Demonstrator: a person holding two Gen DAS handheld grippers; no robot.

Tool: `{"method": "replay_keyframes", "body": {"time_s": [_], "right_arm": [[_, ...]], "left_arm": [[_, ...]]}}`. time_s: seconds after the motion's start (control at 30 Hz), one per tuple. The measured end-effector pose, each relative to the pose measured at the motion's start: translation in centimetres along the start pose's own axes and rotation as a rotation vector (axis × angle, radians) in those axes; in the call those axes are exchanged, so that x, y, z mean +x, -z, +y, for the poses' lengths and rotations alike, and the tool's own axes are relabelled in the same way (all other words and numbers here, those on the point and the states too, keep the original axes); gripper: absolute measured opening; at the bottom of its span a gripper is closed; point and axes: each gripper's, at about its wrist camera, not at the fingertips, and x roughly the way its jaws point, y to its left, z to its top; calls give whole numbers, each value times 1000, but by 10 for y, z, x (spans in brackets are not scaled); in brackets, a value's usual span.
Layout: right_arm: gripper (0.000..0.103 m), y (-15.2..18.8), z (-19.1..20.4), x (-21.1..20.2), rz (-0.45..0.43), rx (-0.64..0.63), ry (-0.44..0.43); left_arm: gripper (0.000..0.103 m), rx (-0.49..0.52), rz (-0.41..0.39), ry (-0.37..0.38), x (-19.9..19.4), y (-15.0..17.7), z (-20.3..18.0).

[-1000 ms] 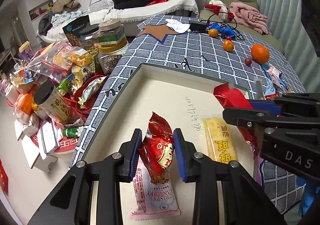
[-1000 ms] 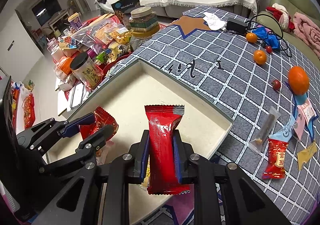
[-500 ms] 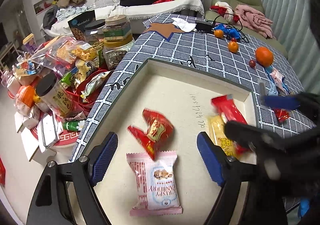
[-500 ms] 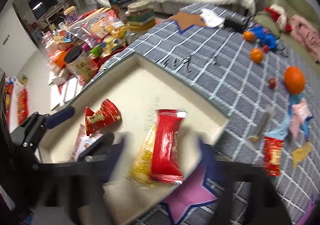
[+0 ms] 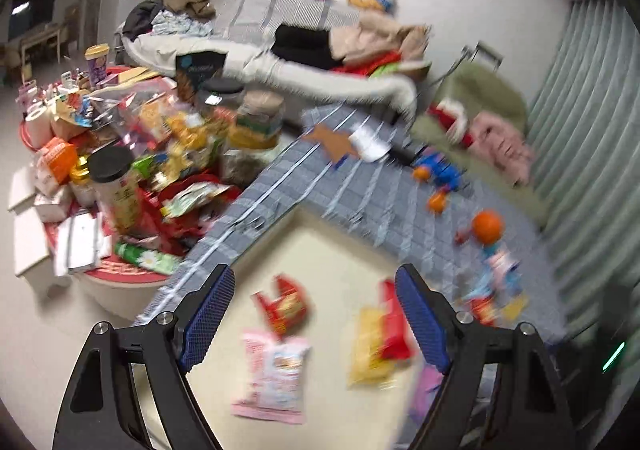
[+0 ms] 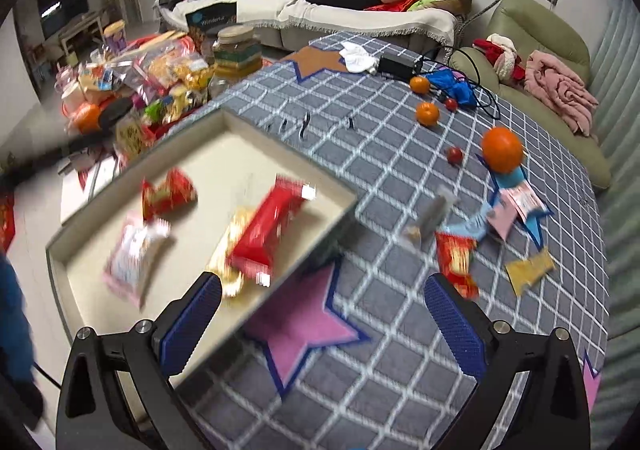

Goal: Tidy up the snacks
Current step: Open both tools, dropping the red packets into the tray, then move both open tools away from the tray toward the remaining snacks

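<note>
Both tools let go since earlier frame: left tool (image 5: 316, 324) spread wide, empty, above tray (image 6: 280, 137); right tool (image 6: 320, 324) spread wide, empty, over tray's near rim. Red snack pack (image 6: 266, 226) lies across yellow pack (image 6: 230, 250) inside tray. Loose snacks (image 6: 456, 258) beyond rim on checked surface (image 6: 380, 153).

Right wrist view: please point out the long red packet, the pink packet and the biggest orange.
long red packet (image 6: 266, 228), right wrist view, middle of wrapper.
pink packet (image 6: 134, 256), right wrist view, centre.
biggest orange (image 6: 502, 149), right wrist view, middle.
</note>
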Motion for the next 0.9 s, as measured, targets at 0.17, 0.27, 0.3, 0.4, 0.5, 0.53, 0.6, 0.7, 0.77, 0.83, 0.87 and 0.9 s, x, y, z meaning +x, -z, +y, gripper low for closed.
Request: {"method": "replay_keyframes", "body": {"time_s": [0.17,0.27,0.3,0.4,0.5,0.53,0.6,0.7,0.77,0.83,0.87,0.9], "right_arm": [[102,37,16,-10,3,-29,-5],[102,57,22,-16,10,-31,-11],[102,63,24,-18,13,-30,-13],[102,79,23,-22,18,-21,-20],[102,89,14,-28,10,1,-19],[102,91,12,-30,6,4,-17],[102,95,7,-33,-2,16,-24],[102,100,1,-38,-15,33,-34],[102,102,-2,-40,-21,40,-37],[102,104,-6,-42,-26,47,-40],[102,106,-8,-43,-29,52,-42],[102,107,-9,-44,-31,55,-43]], "left_arm": [[86,-32,17,130,-13,-3,-44],[86,-45,75,217,-13,3,-70],[86,-52,90,238,-14,6,-78],[86,-37,95,242,-20,17,-96],[86,-2,92,224,-27,25,-112],[86,2,93,223,-28,26,-116],[86,14,90,219,-32,28,-123],[87,46,76,207,-40,31,-134],[87,66,69,200,-42,34,-140],[87,89,66,195,-44,36,-146],[87,95,65,195,-45,36,-148],[87,101,64,193,-45,37,-150]]}}
